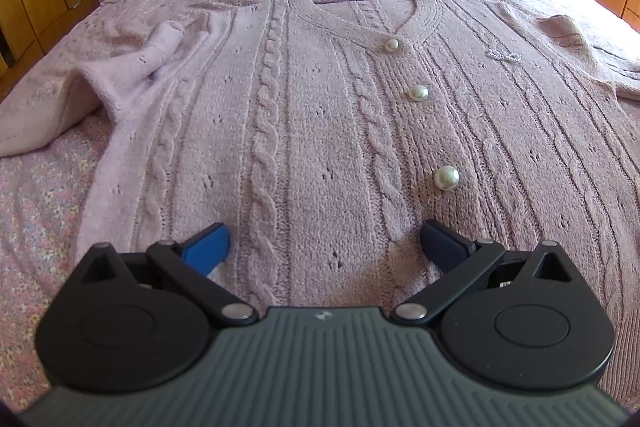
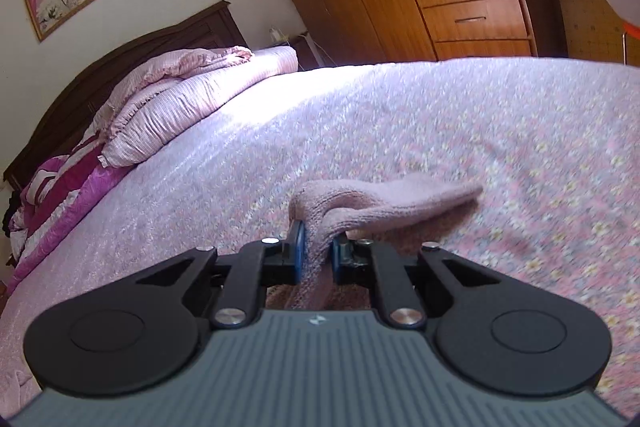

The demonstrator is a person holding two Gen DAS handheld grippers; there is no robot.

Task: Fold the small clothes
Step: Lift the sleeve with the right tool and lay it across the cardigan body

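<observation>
Pink cable-knit cardigan (image 1: 320,99): flat on the floral bedspread (image 1: 36,211), front up, pearl buttons (image 1: 418,93) fastened, long axis running away from the hem. Right sleeve (image 2: 384,211): pinched in the right gripper (image 2: 317,255), cuff trailing rightward. Left gripper (image 1: 325,243): spread, empty, over the hem. Likely next: sleeve carried inward across the body.

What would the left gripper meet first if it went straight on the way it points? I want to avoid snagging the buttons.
Most likely the knit front of the pink cardigan, between its cable ribs. The left gripper is open over it, and the nearest pearl button sits right of that line. Depth is uncertain.
</observation>
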